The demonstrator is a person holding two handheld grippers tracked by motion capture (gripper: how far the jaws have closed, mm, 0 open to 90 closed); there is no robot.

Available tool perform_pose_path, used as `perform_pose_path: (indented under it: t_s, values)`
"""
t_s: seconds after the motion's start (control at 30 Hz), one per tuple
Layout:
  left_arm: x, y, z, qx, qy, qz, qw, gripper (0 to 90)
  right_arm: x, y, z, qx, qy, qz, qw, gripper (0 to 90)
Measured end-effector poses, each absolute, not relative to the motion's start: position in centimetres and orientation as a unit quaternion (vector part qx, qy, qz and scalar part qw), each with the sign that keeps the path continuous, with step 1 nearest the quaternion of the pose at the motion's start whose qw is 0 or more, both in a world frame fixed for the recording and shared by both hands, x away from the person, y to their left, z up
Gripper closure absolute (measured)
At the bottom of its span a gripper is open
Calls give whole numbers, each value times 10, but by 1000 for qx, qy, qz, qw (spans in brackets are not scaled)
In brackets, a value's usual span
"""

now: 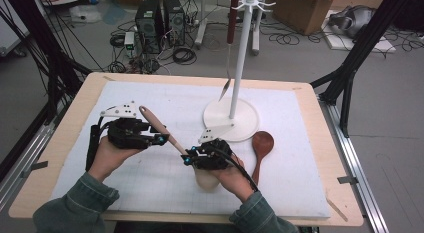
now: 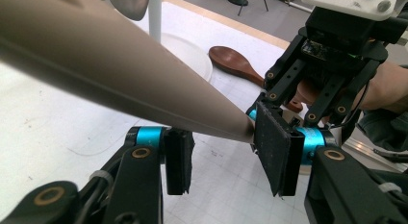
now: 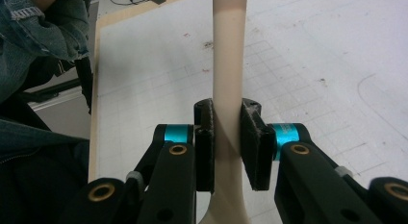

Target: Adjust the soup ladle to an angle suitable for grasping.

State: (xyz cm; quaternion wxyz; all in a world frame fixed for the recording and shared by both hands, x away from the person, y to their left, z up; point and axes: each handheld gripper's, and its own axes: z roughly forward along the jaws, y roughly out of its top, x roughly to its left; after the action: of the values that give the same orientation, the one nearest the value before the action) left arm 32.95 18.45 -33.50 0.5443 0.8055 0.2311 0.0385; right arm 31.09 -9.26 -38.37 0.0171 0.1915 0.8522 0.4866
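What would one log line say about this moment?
right gripper: shut on beige spatula handle | left gripper: open around handle end | brown wooden spoon: on table | stand: one utensil hanging

Beyond the wooden table (image 1: pixel 60 143), cables (image 1: pixel 184 55) are sprawling over grey floor (image 1: pixel 300 63) at twelve o'clock, a cardboard box (image 1: pixel 305 10) sitting at one.

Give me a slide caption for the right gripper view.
Right gripper clamped on the smooth beige handle of a spatula above the white gridded mat.

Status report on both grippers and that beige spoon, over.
Right gripper shut on beige spoon handle. Left gripper open around the handle, pads not pressing. Brown spoon flat beside white rack base; nothing blocking.
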Motion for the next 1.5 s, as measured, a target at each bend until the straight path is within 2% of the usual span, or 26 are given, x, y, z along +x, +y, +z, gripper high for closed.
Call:
perform_pose_path:
  t_s: [0.23,0.33,0.63,0.83,0.97,1.07,1.13,1.5]
  values:
    - [328,182,-333,801,218,15,558,661,313,-95,-386,181,853,490,-6,766]
    - [328,181,-331,805,206,10,556,697,316,-96,-386,170,852,494,-18,735]
    - [330,178,-328,799,184,-24,573,731,321,-100,-383,149,844,514,-45,713]
    - [330,176,-326,800,170,-29,575,735,323,-102,-382,148,838,522,-57,774]
    - [329,177,-326,803,179,-4,569,683,322,-101,-382,150,839,520,-61,789]
    - [329,181,-325,805,182,13,564,625,321,-103,-381,158,838,521,-31,790]
    - [328,184,-326,806,187,25,561,600,322,-107,-378,175,829,530,-29,790]
    - [325,196,-341,818,207,69,533,520,323,-138,-368,241,799,550,35,790]
